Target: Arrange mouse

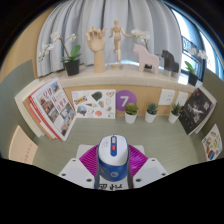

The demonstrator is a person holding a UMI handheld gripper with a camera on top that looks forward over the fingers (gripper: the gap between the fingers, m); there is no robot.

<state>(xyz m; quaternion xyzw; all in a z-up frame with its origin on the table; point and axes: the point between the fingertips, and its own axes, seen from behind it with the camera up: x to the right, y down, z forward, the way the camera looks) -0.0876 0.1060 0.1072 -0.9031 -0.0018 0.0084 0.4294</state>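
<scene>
mouse (111, 160) — white body, magenta-purple top | upright on its base, lengthwise between the gripper (111, 172) fingers — pink pads flanking it

A rounded white and blue computer mouse (112, 160) with a dark scroll wheel sits between the two fingers of the gripper (112, 170), whose magenta pads (88, 158) flank it on either side; whether they press on it cannot be told. Beyond lies a grey-green tabletop (110, 128). Further off stand a purple round sign bearing a white 7 (124, 100), small potted green plants (131, 112), a wooden jointed mannequin (118, 40) and a white orchid in a dark pot (70, 55).
</scene>
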